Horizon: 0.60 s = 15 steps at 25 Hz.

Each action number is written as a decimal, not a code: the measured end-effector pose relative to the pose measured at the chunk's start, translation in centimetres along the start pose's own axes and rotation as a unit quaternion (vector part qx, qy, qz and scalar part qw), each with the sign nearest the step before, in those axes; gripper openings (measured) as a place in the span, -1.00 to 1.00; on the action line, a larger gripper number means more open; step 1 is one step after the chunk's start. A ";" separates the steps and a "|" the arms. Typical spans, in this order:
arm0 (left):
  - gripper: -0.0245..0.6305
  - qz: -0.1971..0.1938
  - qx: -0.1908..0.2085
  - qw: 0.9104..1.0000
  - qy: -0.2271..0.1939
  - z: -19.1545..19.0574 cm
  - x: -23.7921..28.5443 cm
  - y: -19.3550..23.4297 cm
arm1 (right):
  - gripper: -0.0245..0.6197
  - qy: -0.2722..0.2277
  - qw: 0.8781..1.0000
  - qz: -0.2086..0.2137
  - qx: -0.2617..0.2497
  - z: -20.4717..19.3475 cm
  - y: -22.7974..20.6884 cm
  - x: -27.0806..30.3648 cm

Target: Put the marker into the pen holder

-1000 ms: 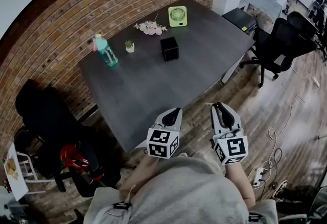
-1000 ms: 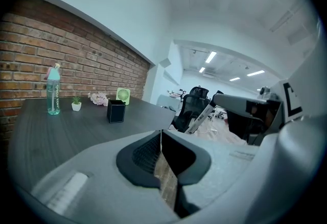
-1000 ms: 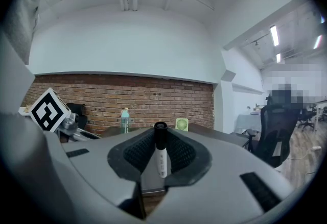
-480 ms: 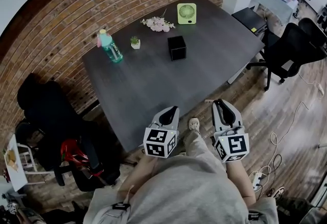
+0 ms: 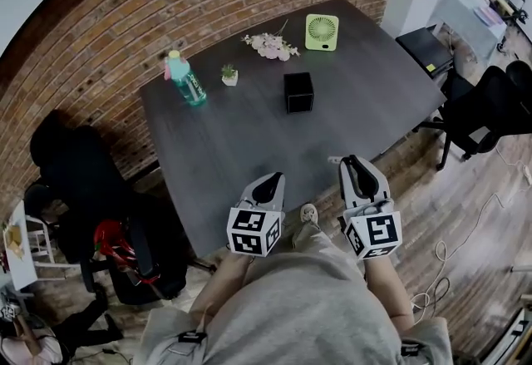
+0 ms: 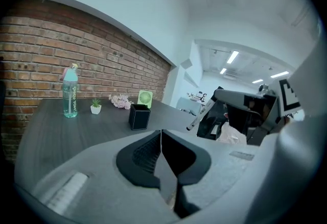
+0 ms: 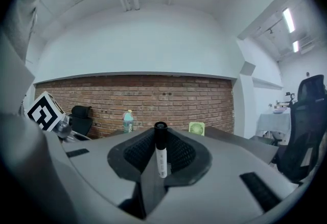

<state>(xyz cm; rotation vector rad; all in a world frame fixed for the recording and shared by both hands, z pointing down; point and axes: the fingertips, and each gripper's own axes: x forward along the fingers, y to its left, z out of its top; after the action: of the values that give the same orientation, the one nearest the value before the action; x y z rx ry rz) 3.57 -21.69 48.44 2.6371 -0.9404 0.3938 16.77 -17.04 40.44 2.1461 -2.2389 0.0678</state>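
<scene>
Closer now on the head view: tabletop (image 5: 249,147) slides toward the person, pen holder (image 5: 298,92) well ahead. Left gripper view: left gripper (image 6: 161,133) jaws pressed together, empty. Right gripper view: right gripper (image 7: 160,133) grasps the marker (image 7: 162,159) upright. Carry step; next, reach out above the holder's open top.

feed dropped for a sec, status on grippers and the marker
Left gripper shut, empty. Right gripper shut on marker. Pen holder mid-table, grippers at its near edge. Nothing between.
</scene>
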 end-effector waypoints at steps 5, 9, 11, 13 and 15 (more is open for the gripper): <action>-0.86 0.023 -0.013 1.000 -0.007 1.7 2.4 1.3 | -0.71 -0.004 1.000 0.027 -0.009 0.9 -1.9 4.0; -0.86 0.042 -0.021 0.999 -0.010 2.8 4.0 2.4 | -0.71 -0.003 0.999 0.045 -0.015 1.4 -3.2 7.3; -0.86 0.050 -0.024 0.998 -0.011 3.3 4.8 2.9 | -0.71 -0.004 0.998 0.055 -0.018 1.6 -3.7 8.8; -0.86 0.058 -0.027 0.998 -0.011 3.5 5.6 3.4 | -0.71 -0.004 0.998 0.064 -0.021 1.7 -4.1 10.3; -0.86 0.066 -0.032 0.997 -0.010 3.7 6.2 3.9 | -0.71 -0.005 0.997 0.075 -0.023 1.8 -4.3 11.7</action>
<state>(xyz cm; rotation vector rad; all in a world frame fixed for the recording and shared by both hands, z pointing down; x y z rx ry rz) 6.18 -29.42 48.05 2.5346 -1.1195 0.3626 20.61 -29.01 39.32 1.9586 -2.3783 0.0095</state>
